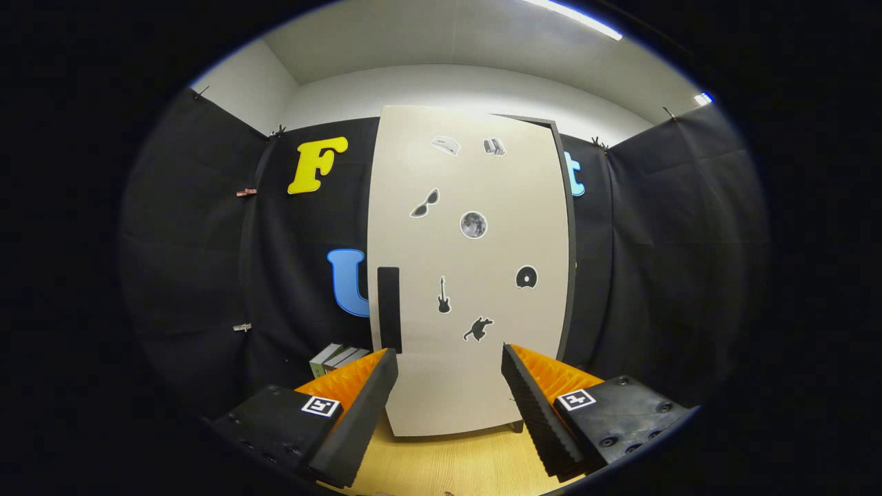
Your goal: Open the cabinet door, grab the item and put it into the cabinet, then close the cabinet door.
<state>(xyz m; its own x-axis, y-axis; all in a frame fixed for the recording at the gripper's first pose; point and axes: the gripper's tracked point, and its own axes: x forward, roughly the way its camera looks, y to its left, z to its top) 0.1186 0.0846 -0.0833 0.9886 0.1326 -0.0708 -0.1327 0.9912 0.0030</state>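
Cabinet [468, 275], pale, upright on a wooden worktop [448, 461], just ahead of the gripper [449, 365]. Door [475, 207] appears nearly closed, dark edge showing along its right side; black vertical handle [389, 308] near its left edge, stickers [473, 224] scattered over the front. Fingers [365, 399] spread wide, holding nothing. Books [337, 358], the likely item, lie left of the cabinet, beyond the left finger.

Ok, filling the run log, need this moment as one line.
stage: approach | cabinet door: shut | handle: just beyond one finger | gripper: open, empty | boxes: beside cabinet
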